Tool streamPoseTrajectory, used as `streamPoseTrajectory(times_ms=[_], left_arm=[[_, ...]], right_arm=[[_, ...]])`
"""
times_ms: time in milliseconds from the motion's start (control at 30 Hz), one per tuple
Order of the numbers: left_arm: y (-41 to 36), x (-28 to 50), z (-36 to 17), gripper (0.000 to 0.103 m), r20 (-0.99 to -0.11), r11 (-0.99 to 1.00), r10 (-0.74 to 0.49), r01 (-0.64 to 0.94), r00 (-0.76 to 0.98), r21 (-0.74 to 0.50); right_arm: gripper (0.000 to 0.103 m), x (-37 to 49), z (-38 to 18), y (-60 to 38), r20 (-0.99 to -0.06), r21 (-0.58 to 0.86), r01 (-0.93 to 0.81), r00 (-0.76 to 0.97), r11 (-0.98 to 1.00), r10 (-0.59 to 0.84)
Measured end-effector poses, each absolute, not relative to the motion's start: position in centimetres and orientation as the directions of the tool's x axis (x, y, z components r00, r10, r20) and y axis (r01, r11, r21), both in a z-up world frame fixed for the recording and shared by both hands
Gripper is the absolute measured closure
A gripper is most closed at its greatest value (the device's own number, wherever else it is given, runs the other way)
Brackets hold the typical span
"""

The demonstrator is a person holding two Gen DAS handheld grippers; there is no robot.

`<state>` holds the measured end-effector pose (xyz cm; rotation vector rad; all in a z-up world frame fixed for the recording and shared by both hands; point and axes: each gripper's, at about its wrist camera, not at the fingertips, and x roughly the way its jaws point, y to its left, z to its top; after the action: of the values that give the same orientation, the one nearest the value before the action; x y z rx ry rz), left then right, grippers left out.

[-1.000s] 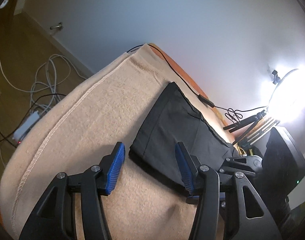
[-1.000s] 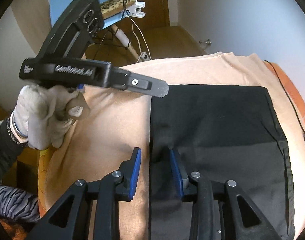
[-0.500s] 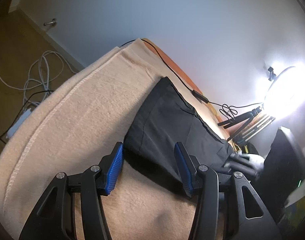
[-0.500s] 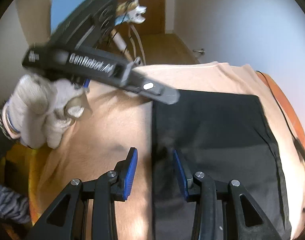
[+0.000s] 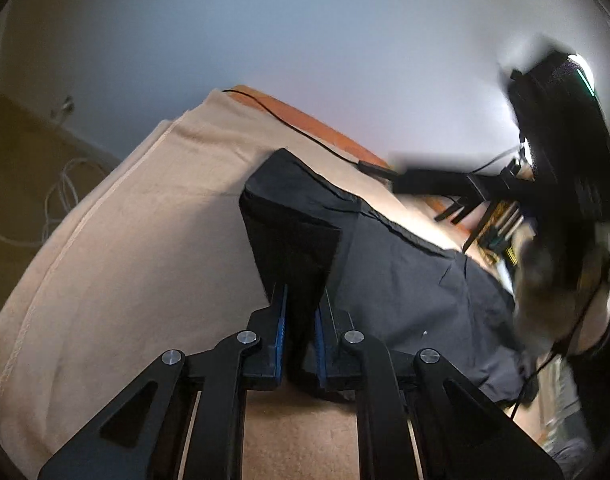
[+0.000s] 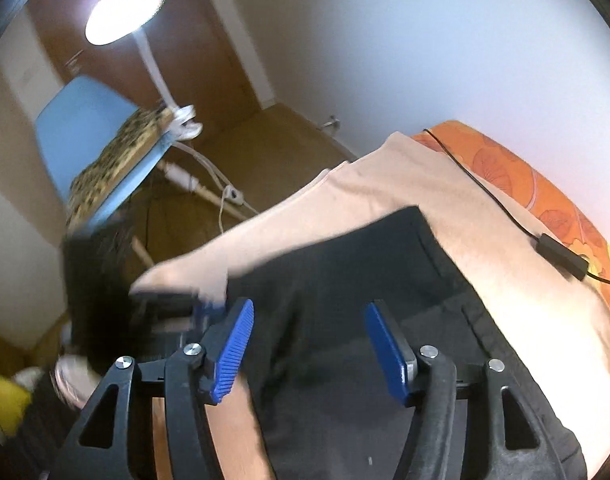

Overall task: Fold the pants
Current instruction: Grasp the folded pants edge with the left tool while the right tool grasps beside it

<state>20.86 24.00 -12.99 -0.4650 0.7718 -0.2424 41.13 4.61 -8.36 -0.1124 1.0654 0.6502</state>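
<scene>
2 grippers work black pants (image 5: 405,280) on a beige blanket (image 5: 145,240). The left gripper (image 5: 301,328) has just clenched a raised fold; the right gripper (image 6: 309,348), fingers released, hovers above.

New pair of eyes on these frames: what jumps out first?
The left hand-held gripper shut on a raised fold of the black pants, which lie on the beige blanket. In the right wrist view, the right hand-held gripper hangs open over the pants. A bright lamp glares at upper left.
</scene>
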Motion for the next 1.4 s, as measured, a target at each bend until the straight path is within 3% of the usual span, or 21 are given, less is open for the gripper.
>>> streamPoseTrajectory(times_ms=[100, 367, 433, 600, 700, 833, 1133, 1200, 1400], left_arm=[[23.5, 20.7, -12.9, 0.094, -0.614, 0.889, -0.359, 0.056, 0.703, -0.455], [22.7, 20.2, -12.6, 0.094, -0.619, 0.907, -0.342, 0.076, 0.707, -0.415], [22.7, 20.0, -12.6, 0.094, -0.622, 0.911, -0.336, 0.076, 0.708, -0.405], [22.2, 19.9, -11.9, 0.094, -0.647, 0.924, -0.308, 0.056, 0.697, -0.379], [21.6, 19.9, -11.5, 0.093, -0.665, 0.932, -0.285, 0.039, 0.690, -0.359], [20.6, 20.0, -11.1, 0.087, -0.680, 0.940, -0.272, 0.036, 0.681, -0.340], [16.8, 19.0, -8.2, 0.087, -0.636, 0.953, -0.273, 0.112, 0.721, -0.281], [15.0, 19.0, -7.5, 0.093, -0.635, 0.954, -0.285, 0.151, 0.718, -0.257], [11.0, 18.8, -5.2, 0.096, -0.618, 0.934, -0.351, 0.220, 0.704, -0.281]], right_arm=[[0.041, 44.1, -9.6, 5.9, -0.865, 0.242, -0.472, 0.290, 0.848, 0.408], [0.044, 47.2, -14.4, 10.2, -0.950, 0.102, -0.436, 0.223, 0.894, 0.218], [0.054, 47.3, -15.2, 10.8, -0.958, 0.078, -0.436, 0.215, 0.896, 0.188], [0.095, 46.7, -15.4, 10.8, -0.954, 0.065, -0.451, 0.233, 0.890, 0.188], [0.101, 46.6, -14.8, 9.2, -0.940, 0.130, -0.421, 0.236, 0.898, 0.246], [0.102, 45.9, -13.5, 7.5, -0.920, 0.168, -0.406, 0.262, 0.898, 0.291], [0.102, 43.1, -8.6, 3.0, -0.864, 0.231, -0.370, 0.347, 0.900, 0.364], [0.102, 42.4, -7.4, 1.7, -0.853, 0.237, -0.359, 0.367, 0.903, 0.370], [0.102, 39.9, -4.6, -1.9, -0.825, 0.253, -0.316, 0.422, 0.914, 0.375]])
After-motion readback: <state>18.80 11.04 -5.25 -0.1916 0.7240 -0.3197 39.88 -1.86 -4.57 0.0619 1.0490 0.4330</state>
